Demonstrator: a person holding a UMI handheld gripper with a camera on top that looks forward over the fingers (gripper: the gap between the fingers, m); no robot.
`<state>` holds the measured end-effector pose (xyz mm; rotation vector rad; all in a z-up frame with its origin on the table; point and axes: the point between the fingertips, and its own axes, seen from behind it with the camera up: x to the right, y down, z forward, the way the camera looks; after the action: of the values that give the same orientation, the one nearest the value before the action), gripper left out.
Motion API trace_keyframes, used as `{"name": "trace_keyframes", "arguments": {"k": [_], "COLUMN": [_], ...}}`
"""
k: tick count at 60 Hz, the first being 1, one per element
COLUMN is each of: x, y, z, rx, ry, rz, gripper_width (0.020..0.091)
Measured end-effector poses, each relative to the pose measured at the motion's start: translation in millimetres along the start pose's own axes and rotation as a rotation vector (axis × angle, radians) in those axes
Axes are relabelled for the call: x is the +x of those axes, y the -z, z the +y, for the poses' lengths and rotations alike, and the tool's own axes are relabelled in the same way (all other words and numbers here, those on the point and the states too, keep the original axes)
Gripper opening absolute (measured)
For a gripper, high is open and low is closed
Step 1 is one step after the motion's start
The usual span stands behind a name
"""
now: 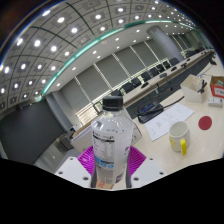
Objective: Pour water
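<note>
Gripper view looks out across a long office room with the water bottle (pixel 112 142) filling the middle, lifted so that its black cap stands against the windows. It sits upright between the two purple pads (pixel 88 159) of the gripper (pixel 110 160), one pad showing at each flank of the clear body. The pads seem to lie against the plastic on both sides, and with no support visible under it I judge the bottle is pinched and carried by them, though its base is hidden from me.

Held low on the body and kept vertical, the bottle keeps its water level and its neck free. I cannot tell whether the cap is still screwed tight.

On the white table (pixel 160 150), well toward its far right part, a white mug (pixel 179 137) with a yellow inside stands beside a sheet of paper (pixel 163 121); a red disc (pixel 205 122) lies nearer the right edge. The mug is the likely target for the water, in my judgement, and it sits off to the bottle's right and lower.

The gripper points level and forward, not tipped, so the pour is not yet begun; it would need to swing right and roll.
</note>
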<state>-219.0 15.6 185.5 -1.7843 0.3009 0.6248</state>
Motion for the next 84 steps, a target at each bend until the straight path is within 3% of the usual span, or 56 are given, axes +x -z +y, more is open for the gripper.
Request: {"name": "trace_keyframes", "arguments": {"k": [12,24,44,54,61,74,84], "x": [26.6,77.4,87.0,74.8,83.1,188.8,279.4], "y": [-47.5,-71.2,-78.5,-65.4,-53.6,-41.7,-25.3], "z": [-52.2,-58.1,-43.7,-65.4,-110.2,-202.1,-207.8], "rx": [-0.002,0.002,-0.083,-0.118,-0.073,0.093,0.064], "ry": [-0.687,-1.244,-1.456,-1.177,-0.784,0.001,0.397], "rz": [-0.161,-0.204,-0.225,-0.228,-0.222,-0.006,0.202], "gripper_width": [0.0392,0.0391,0.0390,0.0392,0.0394,0.0396,0.0394]}}
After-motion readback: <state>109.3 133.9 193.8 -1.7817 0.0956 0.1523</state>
